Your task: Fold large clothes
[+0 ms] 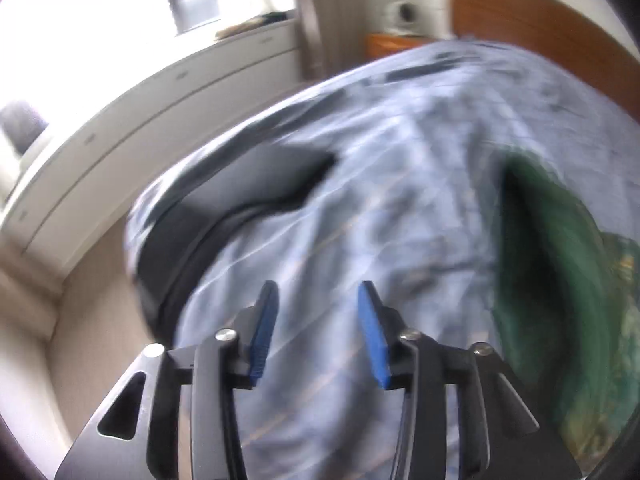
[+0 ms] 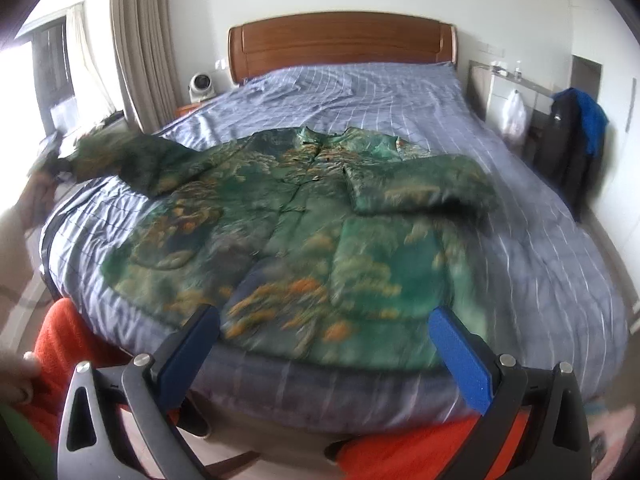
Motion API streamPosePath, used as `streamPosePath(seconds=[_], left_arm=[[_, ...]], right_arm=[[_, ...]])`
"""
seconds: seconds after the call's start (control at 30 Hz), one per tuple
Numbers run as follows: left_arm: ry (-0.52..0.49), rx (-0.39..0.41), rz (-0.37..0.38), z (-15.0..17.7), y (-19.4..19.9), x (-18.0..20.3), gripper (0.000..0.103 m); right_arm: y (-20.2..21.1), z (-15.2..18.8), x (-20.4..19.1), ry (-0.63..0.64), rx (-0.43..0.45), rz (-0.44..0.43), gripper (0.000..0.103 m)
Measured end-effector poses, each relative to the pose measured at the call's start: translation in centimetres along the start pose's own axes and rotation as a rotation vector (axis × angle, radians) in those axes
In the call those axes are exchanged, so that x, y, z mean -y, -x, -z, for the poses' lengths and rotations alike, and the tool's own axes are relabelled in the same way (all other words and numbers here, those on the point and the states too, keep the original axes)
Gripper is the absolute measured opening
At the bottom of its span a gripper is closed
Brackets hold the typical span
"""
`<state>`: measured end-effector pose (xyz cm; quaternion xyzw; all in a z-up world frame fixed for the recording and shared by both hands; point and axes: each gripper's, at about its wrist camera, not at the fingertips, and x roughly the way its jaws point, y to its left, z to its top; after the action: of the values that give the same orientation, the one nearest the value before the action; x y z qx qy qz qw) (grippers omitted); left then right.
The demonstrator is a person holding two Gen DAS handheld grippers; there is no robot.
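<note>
One green jacket [image 2: 304, 216] on one bed [image 2: 400, 92], two empty grippers [image 2: 326, 344].

free: bedspread [image 2: 400, 92] beyond jacket [image 2: 304, 216] | blocked: headboard [image 2: 340, 44]

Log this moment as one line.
jacket: flat on bed, one sleeve folded | left tongs: open, empty | right tongs: open, empty

Bed [image 2: 400, 92] with a jacket [image 2: 304, 216] on it

Blue checked sheet covers the bed; the green patterned jacket lies spread near the foot edge, one sleeve folded across its front.
</note>
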<state>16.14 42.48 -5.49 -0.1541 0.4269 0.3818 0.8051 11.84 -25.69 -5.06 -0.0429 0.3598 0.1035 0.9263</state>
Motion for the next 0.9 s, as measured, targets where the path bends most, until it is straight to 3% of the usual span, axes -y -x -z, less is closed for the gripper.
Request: streamPosePath(seconds=[0.1,0.17,0.23,0.3,0.43,0.47,0.5,0.53,0.57,0.73,0.8,0.9], left_arm=[[0.046,-0.047,0.07,2.8,-0.5,-2.0,0.056],[0.024,-0.064,0.128,5.1,0.3,-1.5,0.059],[-0.014,-0.065,0.174,7.5,2.1,0.0,0.061],[-0.055,-0.062,0.236,10.0,4.2,1.3,0.068],[-0.138,-0.088,0.329,13.4,7.8,4.5,0.071],[-0.164,-0.094,0.348,14.1,8.4,5.1,0.071],[-0.187,-0.093,0.361,14.7,9.1,5.6,0.071],[-0.213,-0.084,0.367,15.2,9.8,6.0,0.071],[-0.245,-0.066,0.366,15.7,10.5,6.5,0.071],[-0.34,-0.009,0.362,16.8,12.6,8.1,0.071],[-0.342,-0.011,0.388,17.3,13.1,8.6,0.072],[-0.358,-0.027,0.409,17.9,12.8,9.9,0.073]], right_arm=[[-4.7,-3.2,1.6,0.143,-0.081,0.046,0.103],[-9.1,-5.1,1.9,0.273,-0.125,0.116,0.103],[-12.9,-6.7,2.0,0.343,-0.135,0.132,0.103],[-17.1,-8.3,1.6,0.39,-0.144,0.142,0.103],[-24.5,-10.0,1.1,0.407,-0.178,0.188,0.099],[-25.9,-10.1,1.6,0.394,-0.195,0.235,0.092],[-26.3,-10.4,2.3,0.365,-0.192,0.274,0.058],[-26.0,-10.7,3.3,0.329,-0.183,0.282,0.026],[-24.9,-11.2,4.6,0.267,-0.162,0.276,0.017],[-14.0,-13.4,15.3,-0.022,0.025,0.379,0.016],[-10.1,-13.6,19.7,-0.085,0.071,0.467,0.016],[-5.4,-12.5,27.8,-0.184,0.072,0.651,0.016]])
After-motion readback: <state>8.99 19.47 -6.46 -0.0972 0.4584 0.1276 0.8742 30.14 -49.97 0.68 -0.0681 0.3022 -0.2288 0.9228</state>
